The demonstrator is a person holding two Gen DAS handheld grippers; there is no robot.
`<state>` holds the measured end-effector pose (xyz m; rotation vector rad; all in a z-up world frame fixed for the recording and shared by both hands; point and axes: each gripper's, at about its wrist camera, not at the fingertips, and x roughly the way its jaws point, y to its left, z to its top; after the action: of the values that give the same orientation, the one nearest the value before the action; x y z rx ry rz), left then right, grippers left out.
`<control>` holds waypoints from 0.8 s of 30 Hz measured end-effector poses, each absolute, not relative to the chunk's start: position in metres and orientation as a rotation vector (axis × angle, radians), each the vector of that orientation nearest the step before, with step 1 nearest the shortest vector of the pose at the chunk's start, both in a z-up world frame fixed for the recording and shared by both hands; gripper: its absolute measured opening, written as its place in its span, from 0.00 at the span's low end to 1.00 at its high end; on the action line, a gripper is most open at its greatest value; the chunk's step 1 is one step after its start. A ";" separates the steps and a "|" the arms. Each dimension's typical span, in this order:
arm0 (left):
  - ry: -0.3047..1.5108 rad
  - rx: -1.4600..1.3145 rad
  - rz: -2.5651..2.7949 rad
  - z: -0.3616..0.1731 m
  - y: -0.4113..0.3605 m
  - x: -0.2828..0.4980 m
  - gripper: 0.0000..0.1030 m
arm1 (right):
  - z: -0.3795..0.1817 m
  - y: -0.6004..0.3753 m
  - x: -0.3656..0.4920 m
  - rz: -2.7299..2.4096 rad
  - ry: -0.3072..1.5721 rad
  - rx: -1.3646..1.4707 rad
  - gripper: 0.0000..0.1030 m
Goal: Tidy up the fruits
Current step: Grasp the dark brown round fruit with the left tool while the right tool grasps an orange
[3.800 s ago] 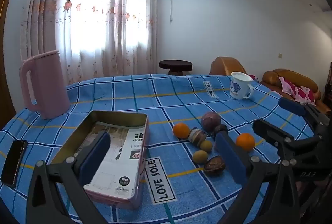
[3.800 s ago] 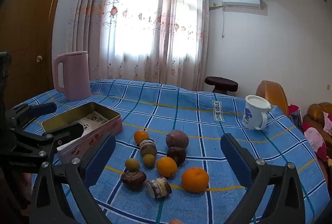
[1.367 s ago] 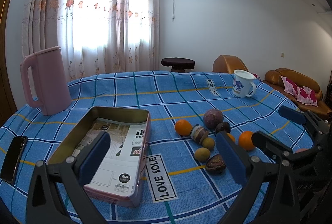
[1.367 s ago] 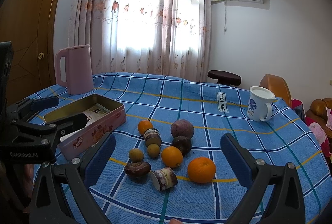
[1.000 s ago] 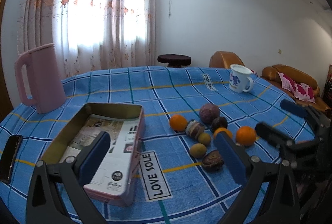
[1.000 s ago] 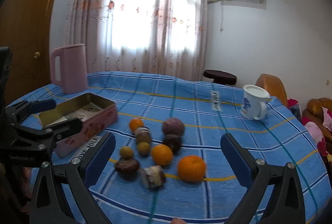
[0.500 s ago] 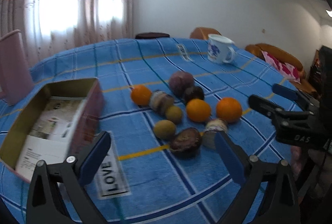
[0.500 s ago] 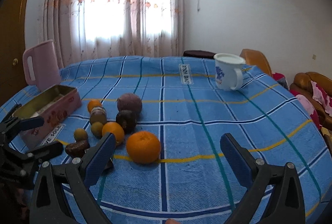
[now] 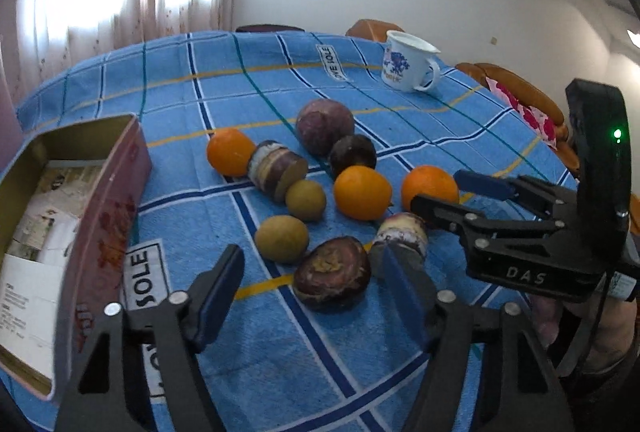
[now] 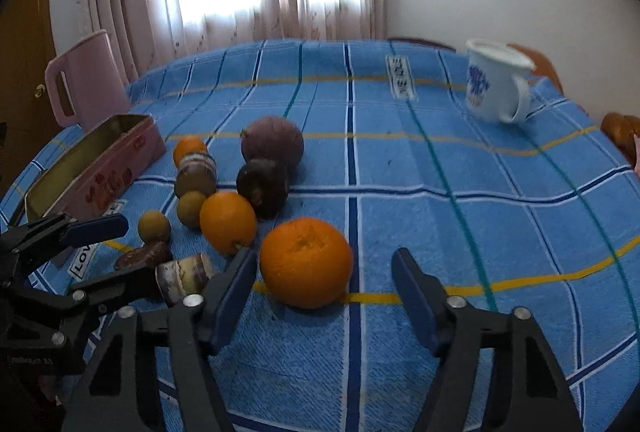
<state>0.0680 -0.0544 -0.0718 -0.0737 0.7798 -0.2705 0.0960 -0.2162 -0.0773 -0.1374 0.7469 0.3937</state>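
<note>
On blue checked surface (image 10: 480, 232), fruits clustered beside pink tin (image 9: 120, 191) | left gripper (image 9: 312, 296) fingers closing, dark wrinkled fruit (image 9: 332, 278) between, untouched | right gripper (image 10: 324, 288) fingers closing, large orange (image 10: 306, 262) between, untouched

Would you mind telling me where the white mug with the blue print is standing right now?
The white mug stands at the far right of the blue checked cloth in the right wrist view, well beyond the fruit and apart from it, past the big orange.
</note>
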 end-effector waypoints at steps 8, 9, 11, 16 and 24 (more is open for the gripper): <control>0.808 -0.092 -0.339 -0.076 -0.055 0.070 0.41 | -0.074 -0.218 0.088 0.438 0.712 -0.126 0.48; 0.804 -0.088 -0.339 -0.075 -0.056 0.069 0.41 | -0.073 -0.217 0.087 0.439 0.706 -0.130 0.48; 0.799 -0.086 -0.346 -0.074 -0.056 0.067 0.41 | -0.072 -0.217 0.084 0.441 0.684 -0.137 0.48; 0.755 -0.084 -0.353 -0.069 -0.053 0.060 0.41 | -0.067 -0.216 0.076 0.447 0.623 -0.152 0.48; 0.678 -0.073 -0.329 -0.062 -0.049 0.052 0.41 | -0.065 -0.215 0.070 0.448 0.570 -0.166 0.48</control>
<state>0.0515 -0.0492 -0.0623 -0.0730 0.6780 -0.3294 0.0696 -0.2154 -0.0645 -0.1656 0.5698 0.4483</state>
